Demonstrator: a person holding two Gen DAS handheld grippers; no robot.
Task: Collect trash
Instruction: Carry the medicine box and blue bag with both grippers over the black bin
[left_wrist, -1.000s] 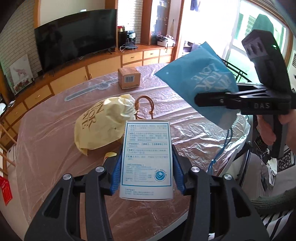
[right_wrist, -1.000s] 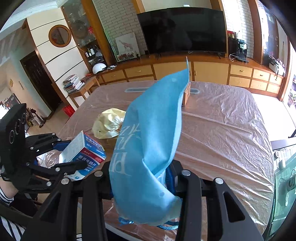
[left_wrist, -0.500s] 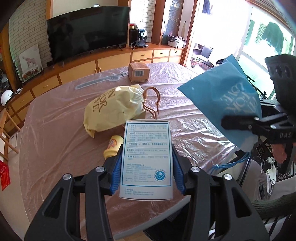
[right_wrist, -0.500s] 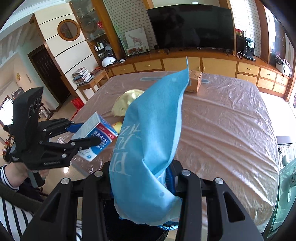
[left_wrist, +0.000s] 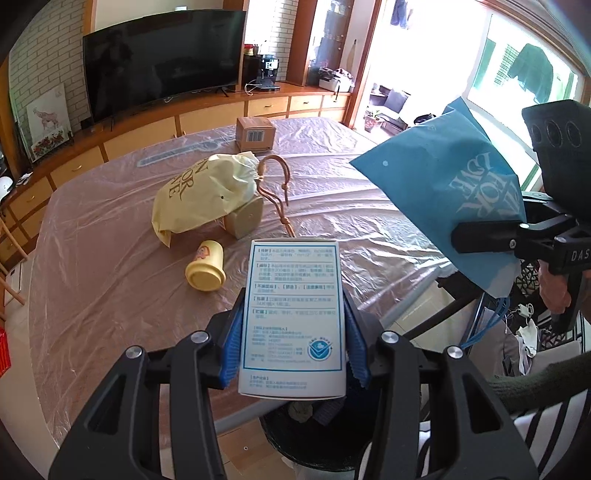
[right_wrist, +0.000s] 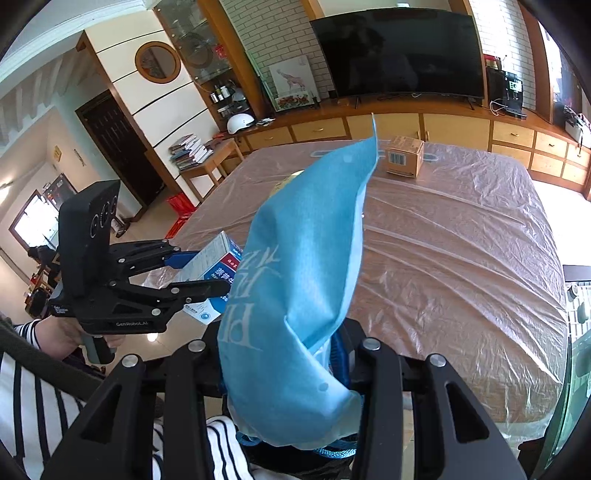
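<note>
- Left claw (left_wrist: 293, 343) clamps a white carton (left_wrist: 293, 317) between its blue pads, lower centre of the left wrist view; blue-framed panels of small print and a round blue logo, text too fine to read.
- Below it, a black bin (left_wrist: 314, 439) with scraps inside.
- Right claw (right_wrist: 284, 369) grips a blue fabric bag (right_wrist: 299, 280) bearing large white letters (partly folded, unreadable), centre of the right wrist view.
- "GenRobot.AI" reads on the left claw body, left of that frame; "DAS" on the right one.
- On the plastic-covered tabletop (left_wrist: 110, 280): a yellow drawstring bag (left_wrist: 203, 199), a yellow cup (left_wrist: 205, 271) on its side, a barcoded cardboard box (left_wrist: 255, 133).
</note>
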